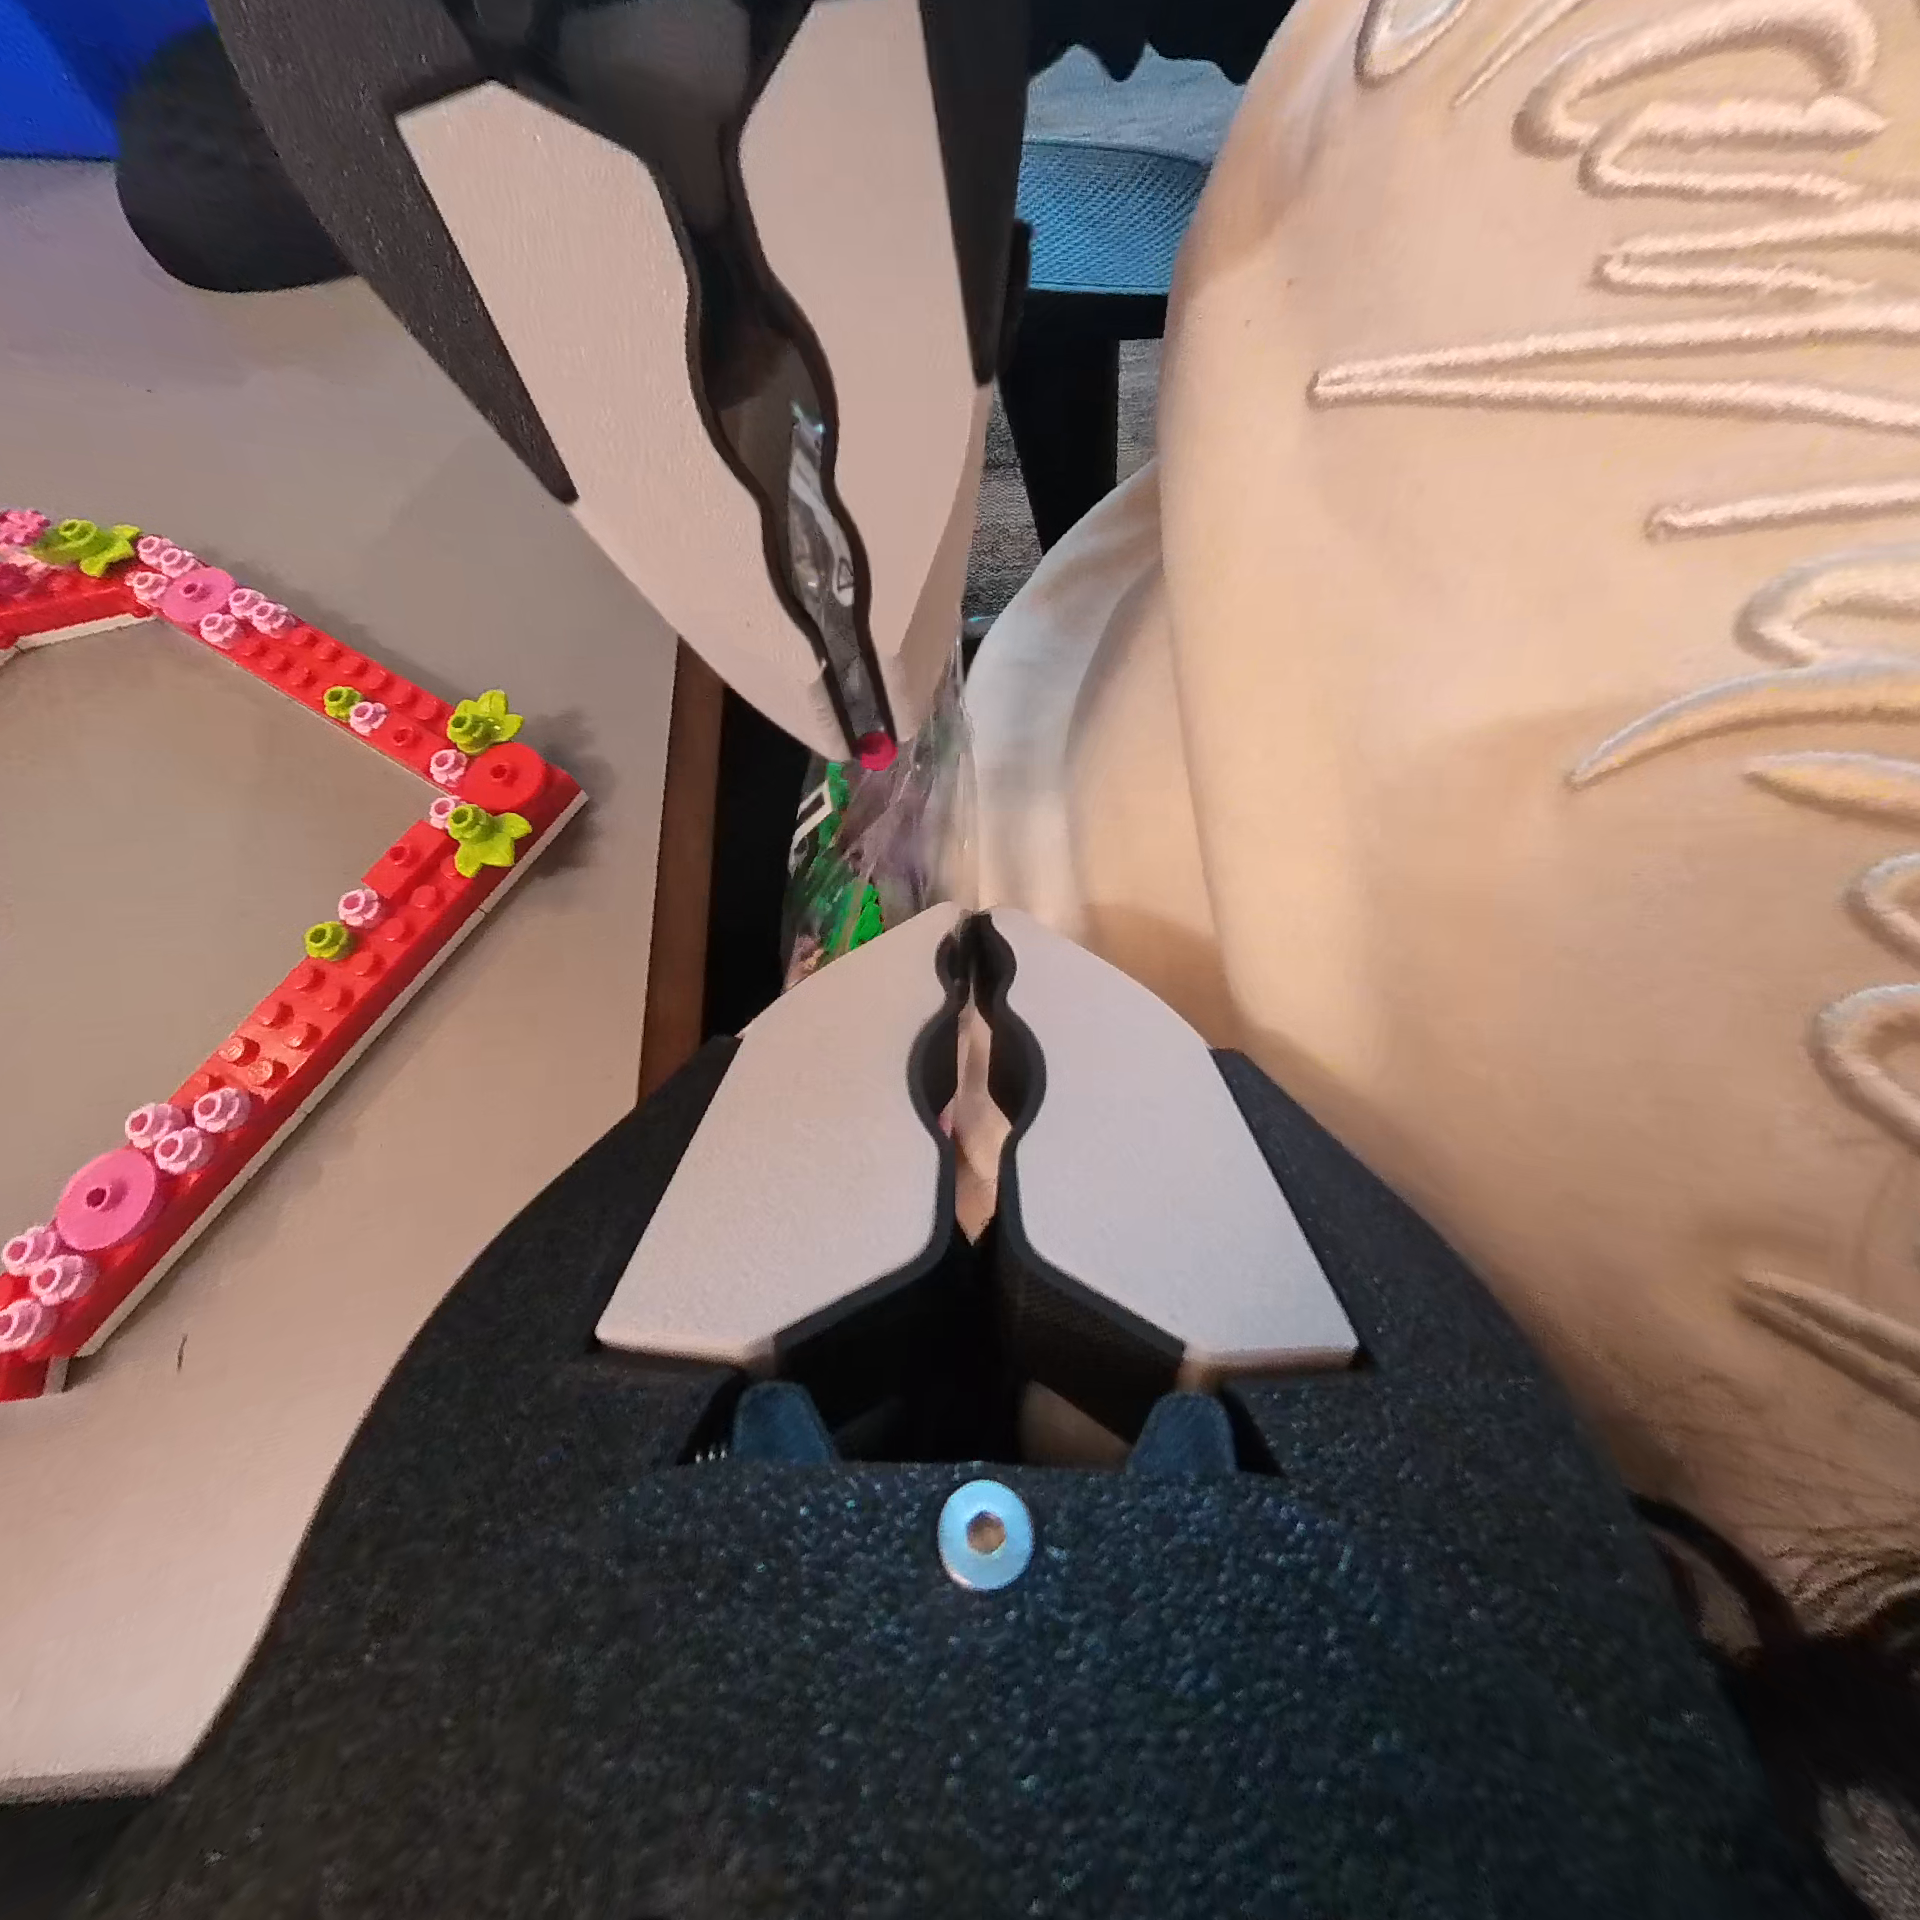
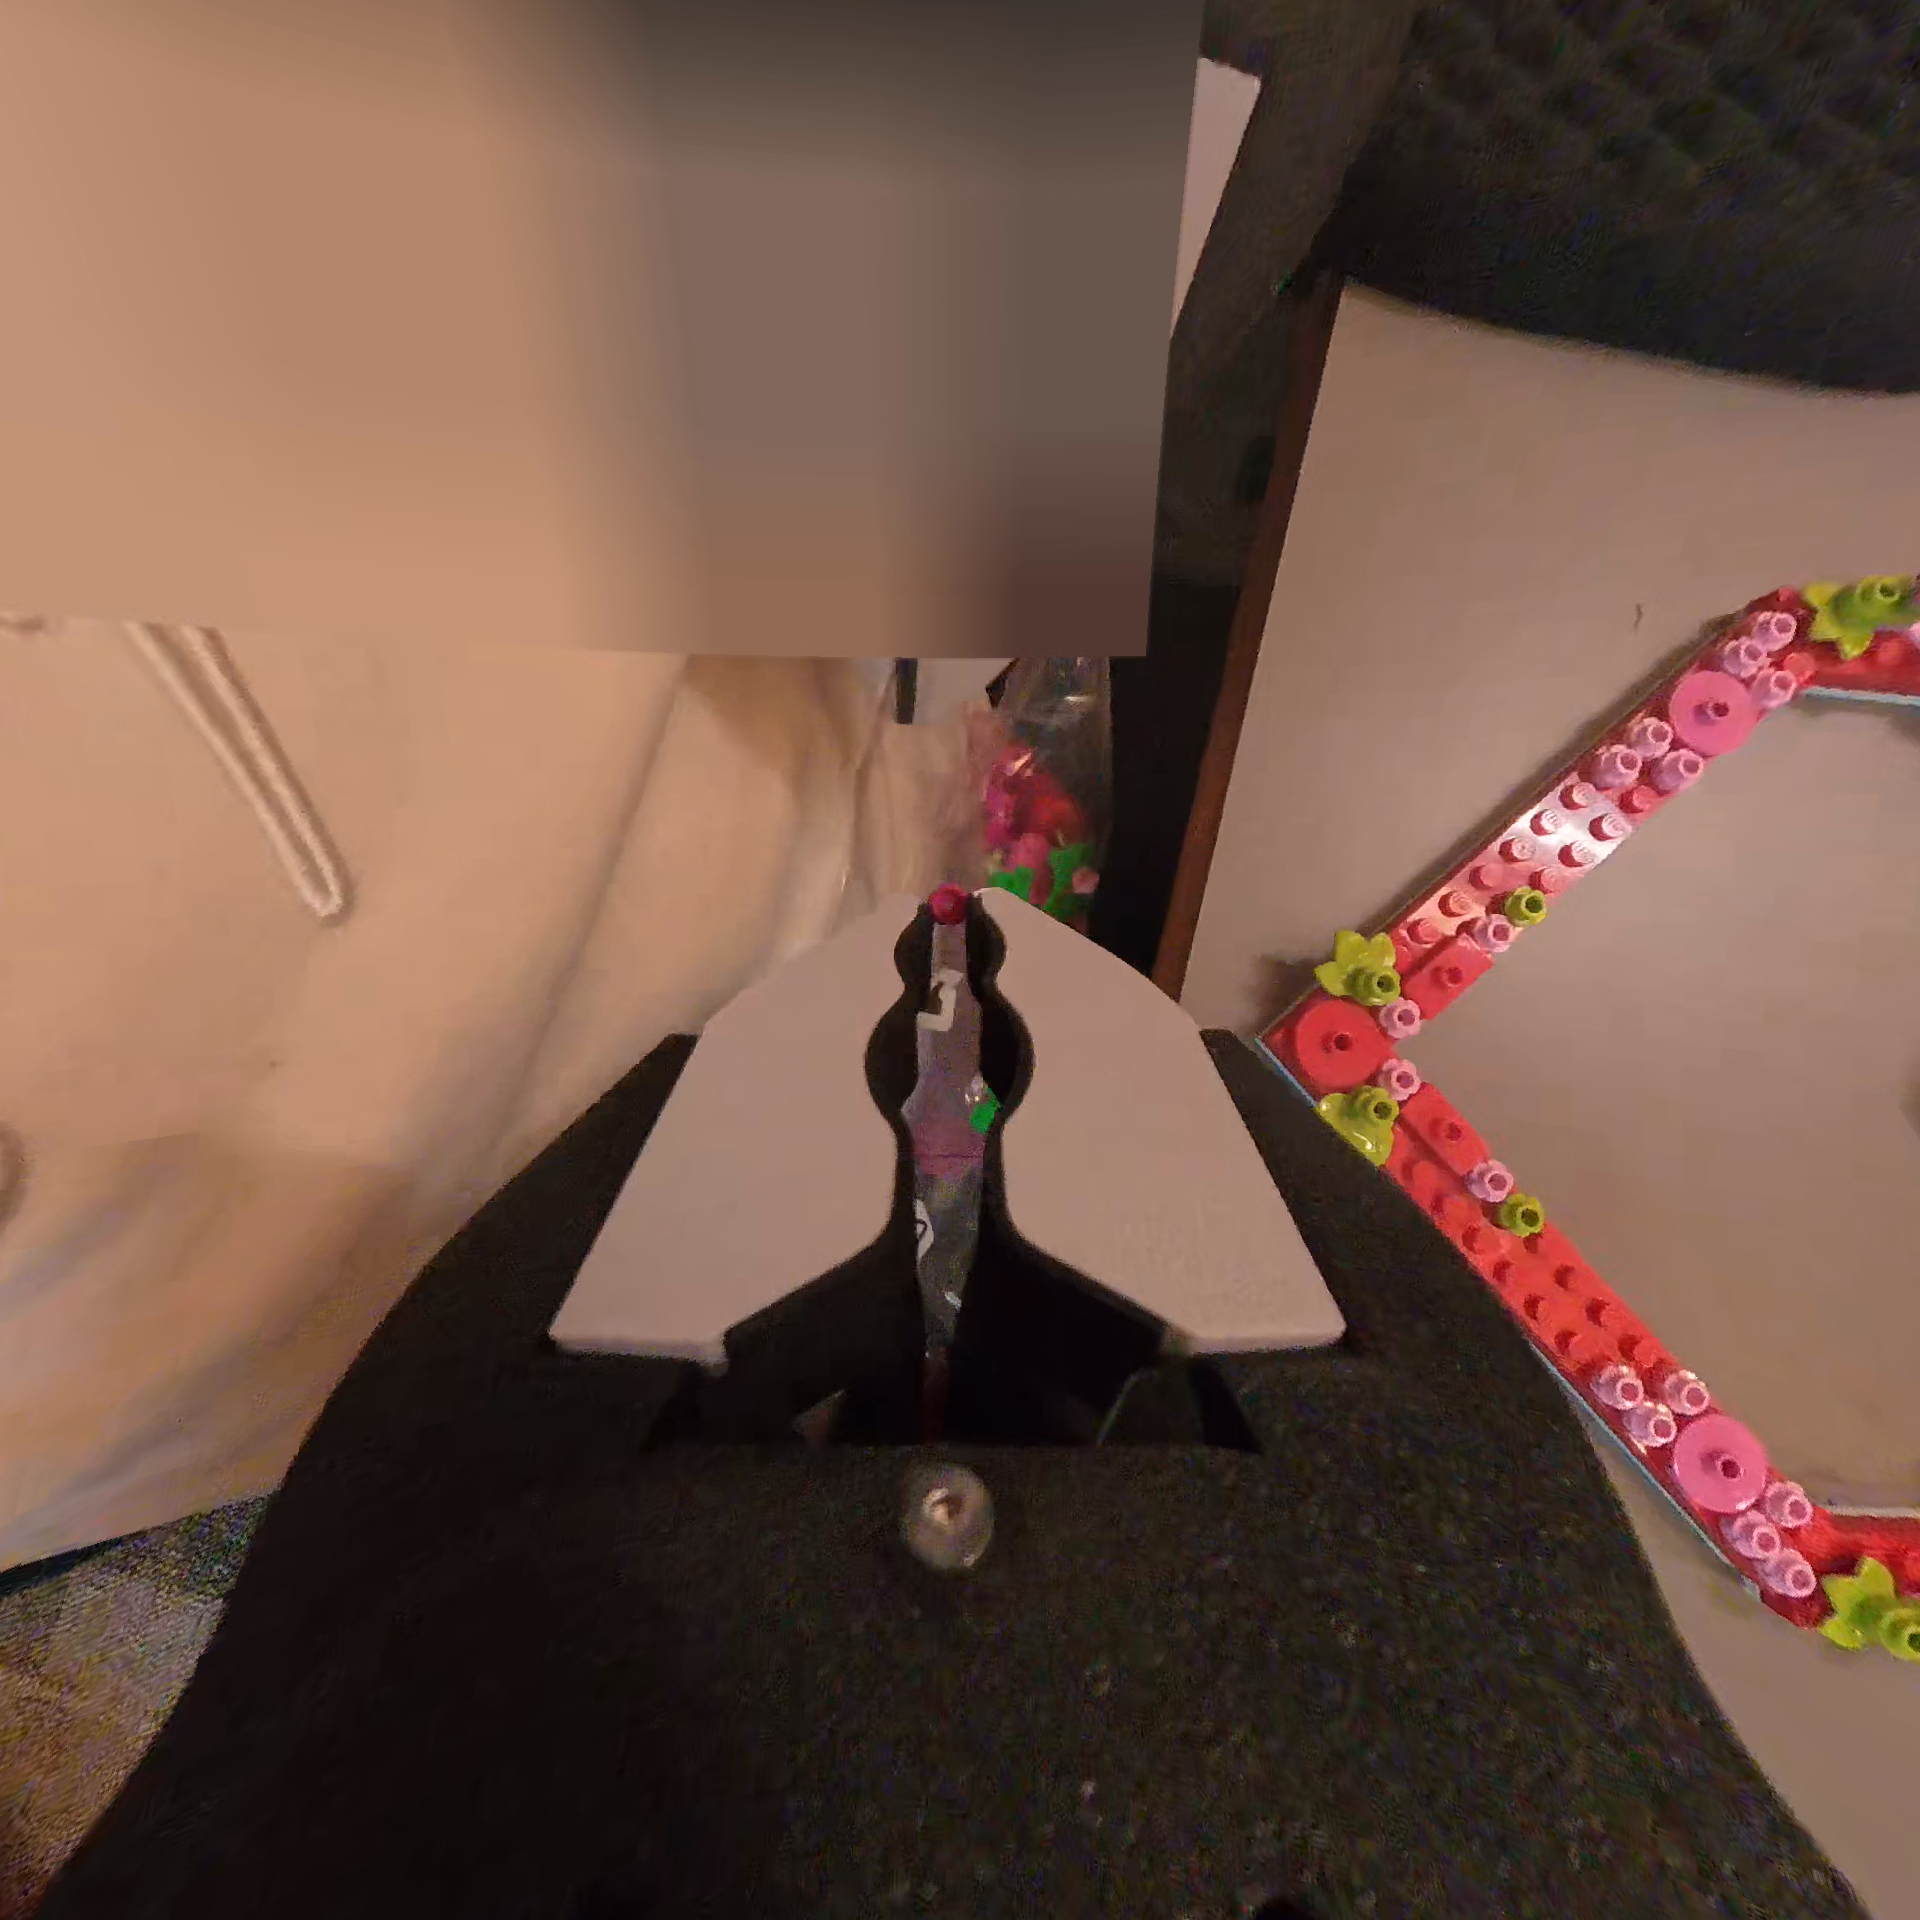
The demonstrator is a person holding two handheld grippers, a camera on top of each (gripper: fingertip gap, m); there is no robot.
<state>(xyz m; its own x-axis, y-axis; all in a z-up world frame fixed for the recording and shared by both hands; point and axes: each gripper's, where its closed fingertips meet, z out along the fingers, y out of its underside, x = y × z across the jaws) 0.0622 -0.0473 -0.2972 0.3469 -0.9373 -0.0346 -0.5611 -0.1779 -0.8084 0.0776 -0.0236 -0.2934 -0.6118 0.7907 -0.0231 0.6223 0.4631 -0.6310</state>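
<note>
A clear plastic bag (image 1: 894,831) of small pink, red and green brick pieces hangs in the air just off the table edge, stretched between both grippers. My left gripper (image 1: 968,923) is shut on the bag's near edge. My right gripper (image 1: 878,743) reaches in from above, shut on the bag's other side, with a small round red piece (image 1: 876,748) at its tips. In the right wrist view the right gripper (image 2: 961,904) pinches the bag film, the red piece (image 2: 948,902) sits at its tips, and the bag (image 2: 1039,821) hangs beyond.
A red brick frame (image 1: 312,997) decorated with pink flowers and lime leaves lies on the grey table (image 1: 312,416); it also shows in the right wrist view (image 2: 1507,1174). A person's beige embroidered sweater (image 1: 1455,831) is close beside the bag. A blue mesh seat (image 1: 1112,229) stands behind. Only a small space, under 4 cm, lies between the two pairs of fingers.
</note>
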